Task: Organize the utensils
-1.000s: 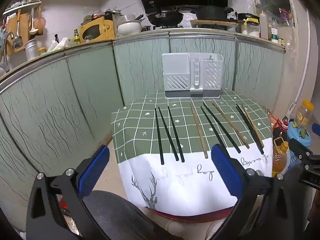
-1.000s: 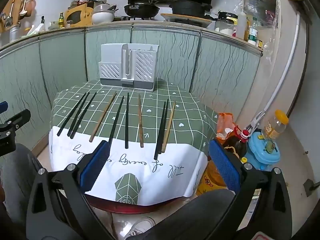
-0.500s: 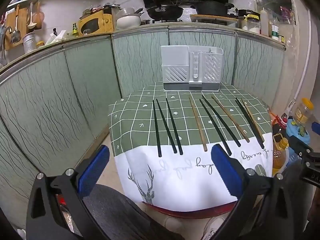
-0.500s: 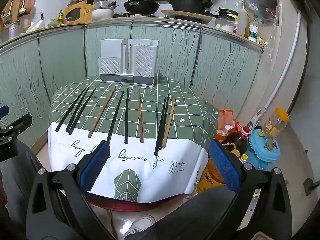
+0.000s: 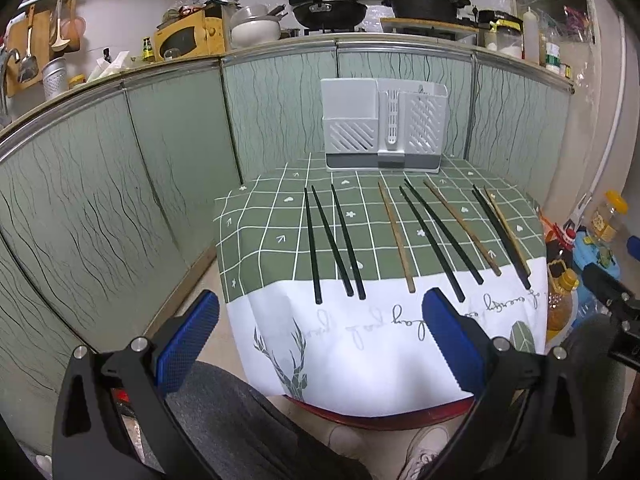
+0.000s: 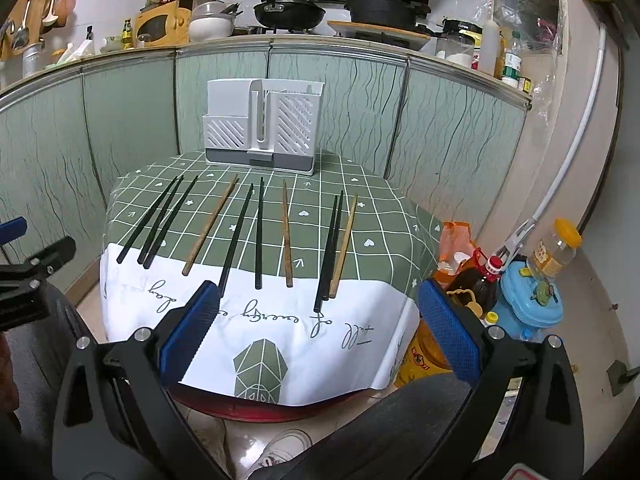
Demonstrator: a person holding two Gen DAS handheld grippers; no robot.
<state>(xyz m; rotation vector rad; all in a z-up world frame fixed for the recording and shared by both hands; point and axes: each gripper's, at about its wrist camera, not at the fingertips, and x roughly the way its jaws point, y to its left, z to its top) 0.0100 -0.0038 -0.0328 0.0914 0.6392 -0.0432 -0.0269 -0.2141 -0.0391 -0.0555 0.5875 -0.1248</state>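
Although both cameras have lifted a little over the past second — the table sits lower in each view and the counter behind shows more — nothing on it has moved, so the sorting has not begun. The left gripper (image 5: 320,340) and right gripper (image 6: 318,330) hang short of the table's near edge, blue pads spread wide, holding nothing. Black and wooden chopsticks (image 5: 434,236) lie in a loose row on the green checked tablecloth (image 5: 256,248), and the white utensil holder (image 5: 384,128) stands empty at the far side. Behind runs a curved counter (image 5: 168,68) crowded with pans; bottles (image 6: 554,252) stand on the floor to the right.
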